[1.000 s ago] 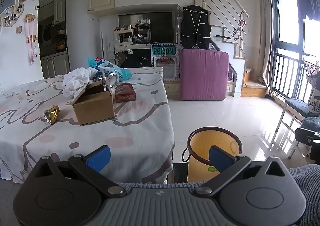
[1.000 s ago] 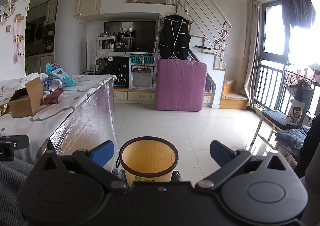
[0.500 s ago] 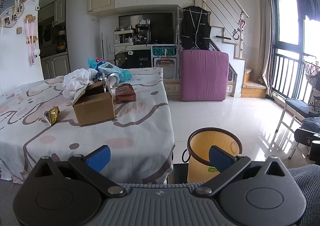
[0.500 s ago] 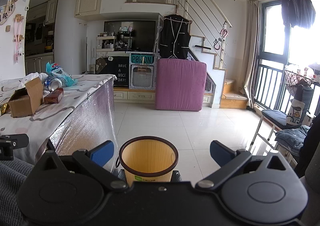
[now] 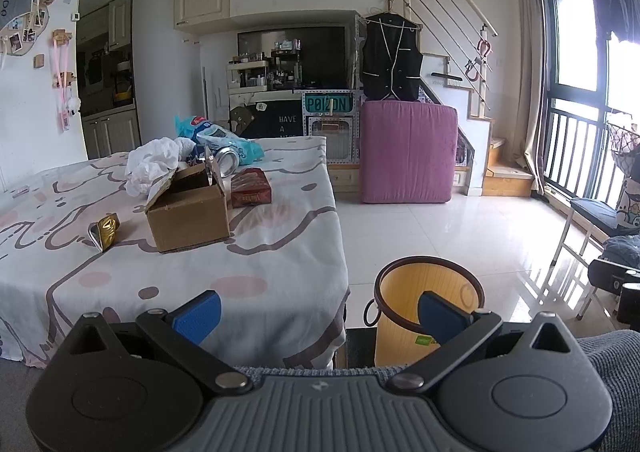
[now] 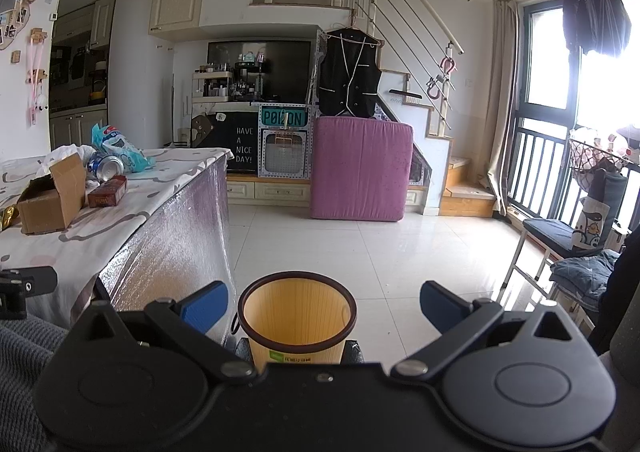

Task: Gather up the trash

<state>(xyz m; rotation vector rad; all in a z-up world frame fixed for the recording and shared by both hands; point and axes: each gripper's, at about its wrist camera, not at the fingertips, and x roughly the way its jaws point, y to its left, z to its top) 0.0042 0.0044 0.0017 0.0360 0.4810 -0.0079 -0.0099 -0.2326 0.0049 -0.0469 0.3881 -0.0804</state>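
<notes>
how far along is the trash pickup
Done: nothing visibly. The yellow bin on the floor looks empty as far as its inside shows. In hand: nothing; the left tool and right tool are both open and empty. Left: everything on the table, namely the cardboard box, red packet, can, gold wrapper, white crumpled paper and blue bag.

I note a yellow ribbed plastic bin (image 6: 297, 316) with a dark brown rim. The white tablecloth (image 5: 280, 236) carries pink spots and grey-brown outlines. My gripper pads (image 6: 204, 304) are blue.
</notes>
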